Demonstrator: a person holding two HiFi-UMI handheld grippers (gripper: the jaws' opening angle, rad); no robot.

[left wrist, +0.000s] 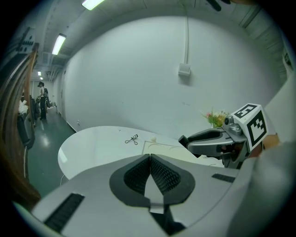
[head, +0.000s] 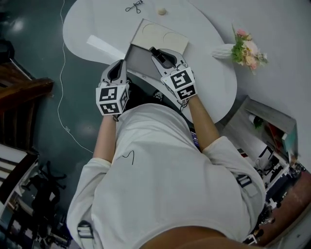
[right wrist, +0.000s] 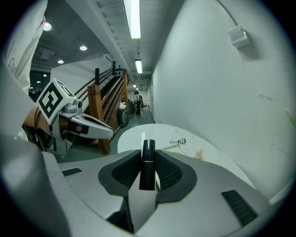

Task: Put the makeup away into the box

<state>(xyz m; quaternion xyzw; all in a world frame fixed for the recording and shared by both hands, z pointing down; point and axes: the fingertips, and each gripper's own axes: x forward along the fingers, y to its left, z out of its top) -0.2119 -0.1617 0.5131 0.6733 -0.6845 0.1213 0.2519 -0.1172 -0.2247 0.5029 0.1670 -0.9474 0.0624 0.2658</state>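
My right gripper (right wrist: 148, 155) is shut on a black lipstick tube (right wrist: 148, 166), which stands upright between its pads. In the head view that gripper (head: 157, 53) hovers over the open grey box (head: 138, 61), whose cream lid (head: 160, 35) leans back behind it. My left gripper (left wrist: 150, 156) is shut with nothing between its pads. It sits at the box's left side (head: 118, 67). A black eyelash curler (head: 135, 7) and a small beige sponge (head: 162, 10) lie on the white table (head: 97, 24) beyond the box.
A vase of pink and yellow flowers (head: 245, 48) lies at the table's right side. A white cable (head: 62, 97) trails over the dark floor on the left. Wooden furniture (head: 24, 87) stands at the far left, and shelving with clutter (head: 265, 141) at the right.
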